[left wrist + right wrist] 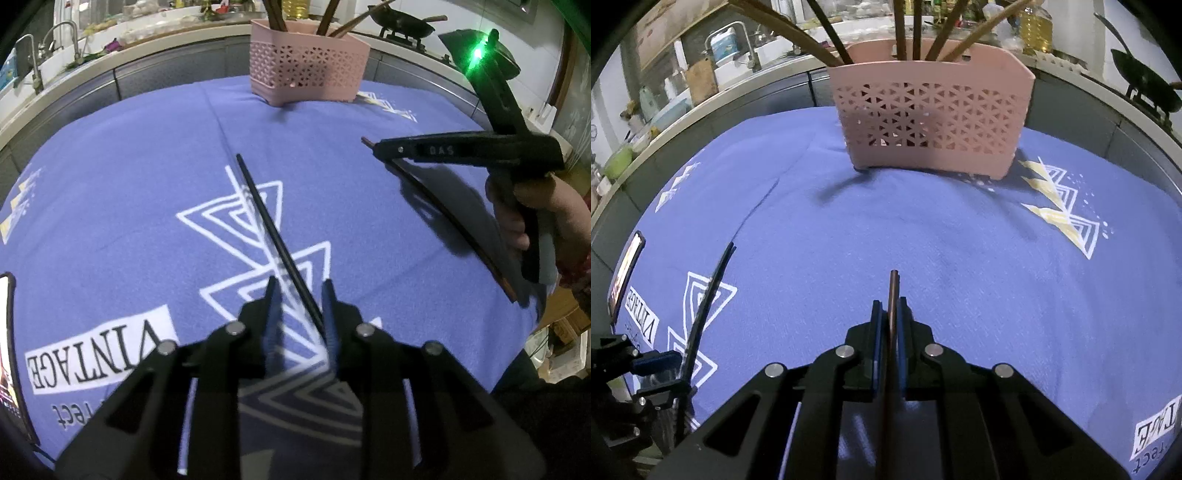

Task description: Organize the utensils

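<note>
The left gripper [298,295] has its jaws a little apart around a black chopstick [275,236], which leans against the right pad; whether the pads press it cannot be told. The right gripper [891,314] is clenched on a brown chopstick [893,295] above the blue cloth [960,240]. Farther back on the cloth stands the pink basket [931,122], with more chopsticks [916,29] upright in it.

pink lattice basket [934,122], purple patterned cloth [960,240]
</note>
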Demonstrator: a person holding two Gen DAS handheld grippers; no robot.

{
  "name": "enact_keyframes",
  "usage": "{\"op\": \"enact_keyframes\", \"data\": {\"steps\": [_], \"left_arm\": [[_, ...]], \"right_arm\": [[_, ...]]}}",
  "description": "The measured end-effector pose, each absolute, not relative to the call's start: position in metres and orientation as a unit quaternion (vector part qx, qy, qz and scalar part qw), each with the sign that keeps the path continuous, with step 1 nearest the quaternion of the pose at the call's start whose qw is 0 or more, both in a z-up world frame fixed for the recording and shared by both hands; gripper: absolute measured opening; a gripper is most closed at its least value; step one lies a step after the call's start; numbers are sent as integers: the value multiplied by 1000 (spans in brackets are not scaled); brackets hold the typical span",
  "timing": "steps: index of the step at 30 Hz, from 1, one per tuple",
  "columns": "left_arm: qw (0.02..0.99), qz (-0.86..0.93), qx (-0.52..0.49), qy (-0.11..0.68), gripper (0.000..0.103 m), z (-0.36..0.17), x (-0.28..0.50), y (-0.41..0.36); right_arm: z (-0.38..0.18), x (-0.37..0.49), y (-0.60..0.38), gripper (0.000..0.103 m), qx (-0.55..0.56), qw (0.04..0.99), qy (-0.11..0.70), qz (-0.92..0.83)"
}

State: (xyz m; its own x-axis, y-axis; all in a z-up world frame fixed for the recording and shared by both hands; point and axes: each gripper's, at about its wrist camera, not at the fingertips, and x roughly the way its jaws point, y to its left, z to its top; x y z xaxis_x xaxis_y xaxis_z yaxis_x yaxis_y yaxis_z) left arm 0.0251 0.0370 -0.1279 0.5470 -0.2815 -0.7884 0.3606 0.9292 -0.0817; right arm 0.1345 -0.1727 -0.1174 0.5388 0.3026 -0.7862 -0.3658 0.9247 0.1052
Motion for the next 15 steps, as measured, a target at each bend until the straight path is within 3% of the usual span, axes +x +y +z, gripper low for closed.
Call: {"op": "enact_keyframes", "data": {"steps": [4,15], "left_arm": [[878,-182,47,440,39,-127,25,36],[864,-185,-16,467,40,-124,50,58]], "right_arm": [[-117,128,-181,5,-21,876,441,192],[-123,84,-216,5,54,870,449,195]]}}
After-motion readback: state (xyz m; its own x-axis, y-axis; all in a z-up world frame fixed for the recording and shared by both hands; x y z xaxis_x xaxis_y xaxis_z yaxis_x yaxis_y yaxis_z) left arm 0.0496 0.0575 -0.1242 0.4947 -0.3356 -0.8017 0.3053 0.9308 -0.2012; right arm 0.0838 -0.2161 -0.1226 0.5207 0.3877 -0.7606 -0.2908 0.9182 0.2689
